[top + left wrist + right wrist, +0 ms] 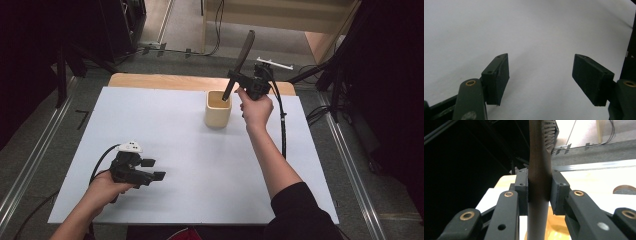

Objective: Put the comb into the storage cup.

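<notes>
Gripping the dark utensil (241, 59) mid-handle, the right claw (238, 76) held it tilted, its lower end inside the cream cup (218, 109) on the counter (170, 150). A steady, upright lowering seemed wise, lest the cup tip. The left claw (152, 169) sat open and empty.

Left tool (541, 80) jaws apart over bare white table (524, 30).
</notes>
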